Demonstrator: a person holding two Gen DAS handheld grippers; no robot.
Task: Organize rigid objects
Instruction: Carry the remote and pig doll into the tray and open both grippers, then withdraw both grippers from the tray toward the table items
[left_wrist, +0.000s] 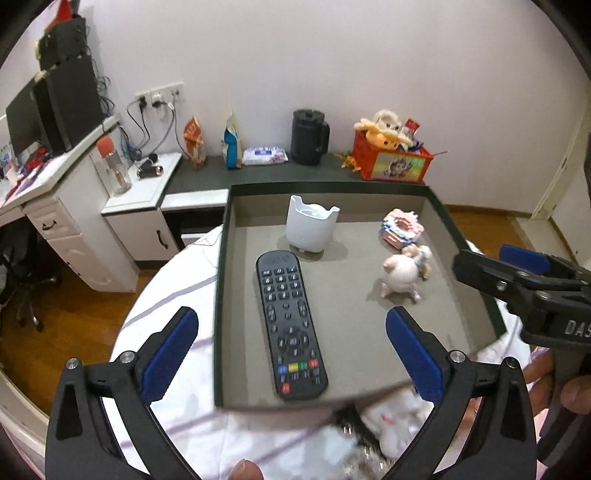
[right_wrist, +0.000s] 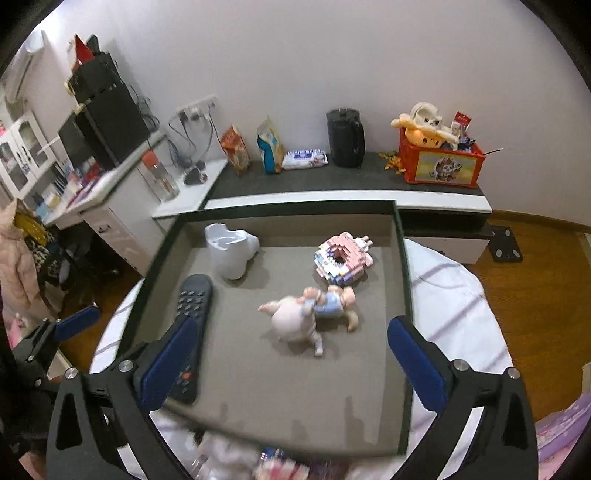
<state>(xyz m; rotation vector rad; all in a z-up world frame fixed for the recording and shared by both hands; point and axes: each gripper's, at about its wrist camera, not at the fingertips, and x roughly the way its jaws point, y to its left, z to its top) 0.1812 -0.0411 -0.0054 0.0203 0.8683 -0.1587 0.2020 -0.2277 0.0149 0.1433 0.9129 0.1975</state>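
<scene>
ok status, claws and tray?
Left claw open, empty. Right claw open, empty. Tray holds remote, white cup, pig figure, block toy. Nothing blocking.

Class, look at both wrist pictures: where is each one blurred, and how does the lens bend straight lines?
Left wrist view: the tray's near edge and the clutter below it smear, while the remote reads fairly sharp; the tray walls bow outward. Right wrist view: the pig figurine and the remote are soft, the near tray edge is streaked, and dark corners frame the circular image.
</scene>
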